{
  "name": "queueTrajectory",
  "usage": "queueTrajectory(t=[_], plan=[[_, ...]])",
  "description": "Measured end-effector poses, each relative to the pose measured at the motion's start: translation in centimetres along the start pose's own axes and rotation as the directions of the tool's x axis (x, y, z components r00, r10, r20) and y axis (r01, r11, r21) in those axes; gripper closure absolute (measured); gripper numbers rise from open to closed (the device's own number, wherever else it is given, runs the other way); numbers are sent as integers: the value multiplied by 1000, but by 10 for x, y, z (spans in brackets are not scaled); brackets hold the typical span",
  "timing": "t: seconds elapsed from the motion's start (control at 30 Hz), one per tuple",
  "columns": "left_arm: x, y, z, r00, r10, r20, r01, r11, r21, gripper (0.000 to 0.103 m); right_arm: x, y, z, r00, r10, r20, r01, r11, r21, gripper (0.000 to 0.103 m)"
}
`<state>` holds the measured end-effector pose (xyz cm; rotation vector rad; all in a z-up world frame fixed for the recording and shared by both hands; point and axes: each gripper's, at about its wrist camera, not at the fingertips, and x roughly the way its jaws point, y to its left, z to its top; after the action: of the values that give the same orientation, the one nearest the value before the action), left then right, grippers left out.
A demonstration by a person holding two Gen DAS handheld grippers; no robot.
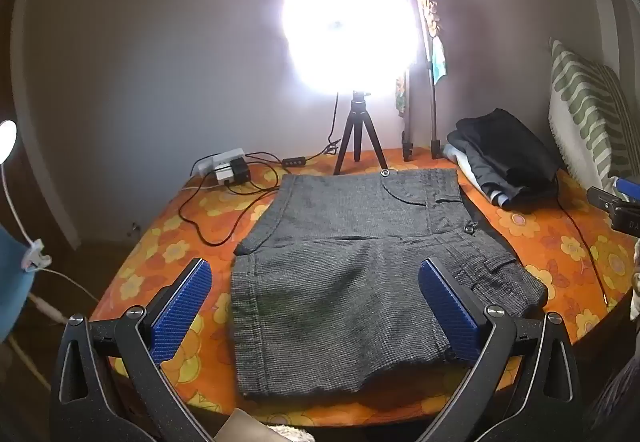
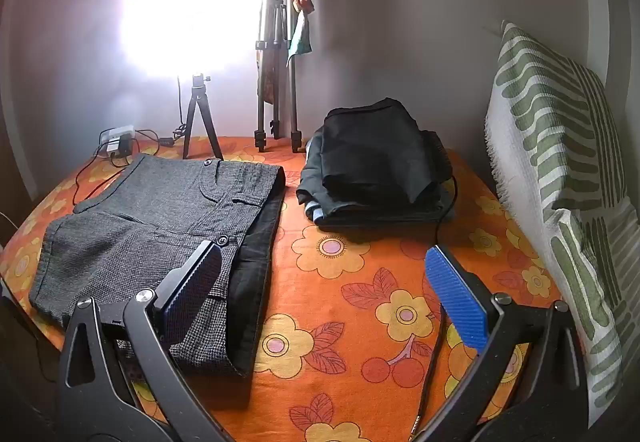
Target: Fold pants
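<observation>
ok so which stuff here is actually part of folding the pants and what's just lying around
Part of the job:
grey pants
left claw, open
right claw, open

Just lying about:
pile of dark clothes
striped cushion
lamp
tall tripod
power strip

Both cameras look forward from low over the near edge of the surface (image 1: 560,242) toward the back wall. The left view faces the pants (image 1: 340,282) closely; the right view stands further right. Both share the pants and the lamp (image 2: 188,2).
</observation>
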<state>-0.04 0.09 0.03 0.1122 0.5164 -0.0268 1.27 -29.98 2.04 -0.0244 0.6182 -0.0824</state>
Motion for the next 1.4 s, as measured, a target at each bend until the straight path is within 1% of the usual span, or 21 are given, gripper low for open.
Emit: queueTrajectory(t=[0.17, 0.3, 0.97, 1.4], plan=[[-4, 2, -2, 1000, -2, 12, 2, 1000, -8, 0, 0, -1, 0, 1000, -1, -2, 1, 1000, 1, 0], [1, -7, -1, 1000, 0, -6, 0, 1000, 3, 0, 0, -1, -1, 1000, 0, -1, 0, 1000, 3, 0], [-2, -4, 2, 1000, 11, 14, -11, 1000, 8, 0, 1, 0, -1, 1000, 8, -5, -8, 1000, 8, 0], [-2, -3, 3, 1000, 11, 14, -11, 1000, 6, 0, 1, 0, -1, 1000, 10, -6, -10, 1000, 10, 0]])
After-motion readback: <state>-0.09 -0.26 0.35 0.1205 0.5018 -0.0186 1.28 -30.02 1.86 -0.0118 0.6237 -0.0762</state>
